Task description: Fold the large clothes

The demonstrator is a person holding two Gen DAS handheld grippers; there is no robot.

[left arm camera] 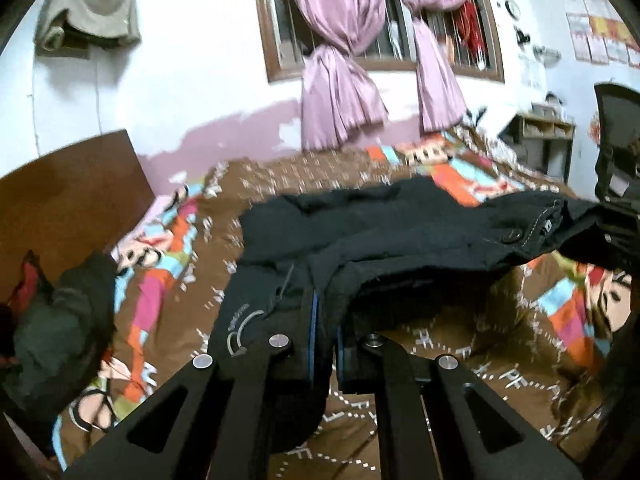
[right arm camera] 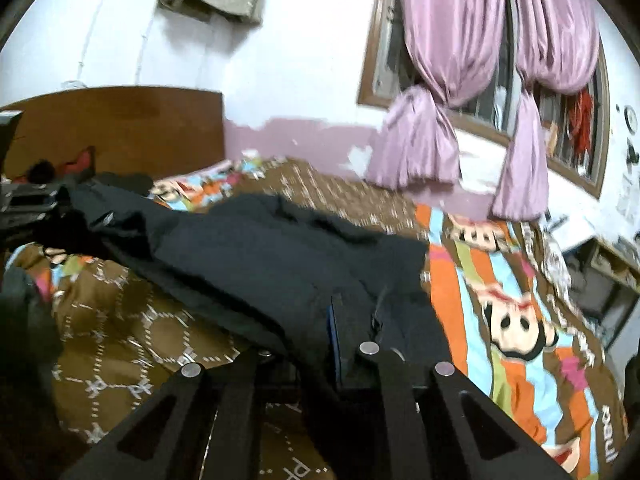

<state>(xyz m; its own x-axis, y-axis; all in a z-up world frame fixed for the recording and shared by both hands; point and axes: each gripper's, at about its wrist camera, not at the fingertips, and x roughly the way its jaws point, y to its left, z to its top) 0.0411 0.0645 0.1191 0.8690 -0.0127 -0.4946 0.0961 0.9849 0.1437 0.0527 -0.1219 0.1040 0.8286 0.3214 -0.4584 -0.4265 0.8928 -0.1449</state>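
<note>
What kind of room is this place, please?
Most likely a home bedroom: a bed with a patterned bedspread and a wooden headboard, and pink curtains tied at a barred window.

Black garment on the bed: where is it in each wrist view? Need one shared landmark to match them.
Left wrist view: the black garment spans centre to right edge, its near edge pinched in the left tool at bottom centre.
Right wrist view: it runs from the left edge to bottom centre, into the right tool.
Shared landmark: the knotted pink curtains, top centre in the left view, upper right in the right view.
</note>
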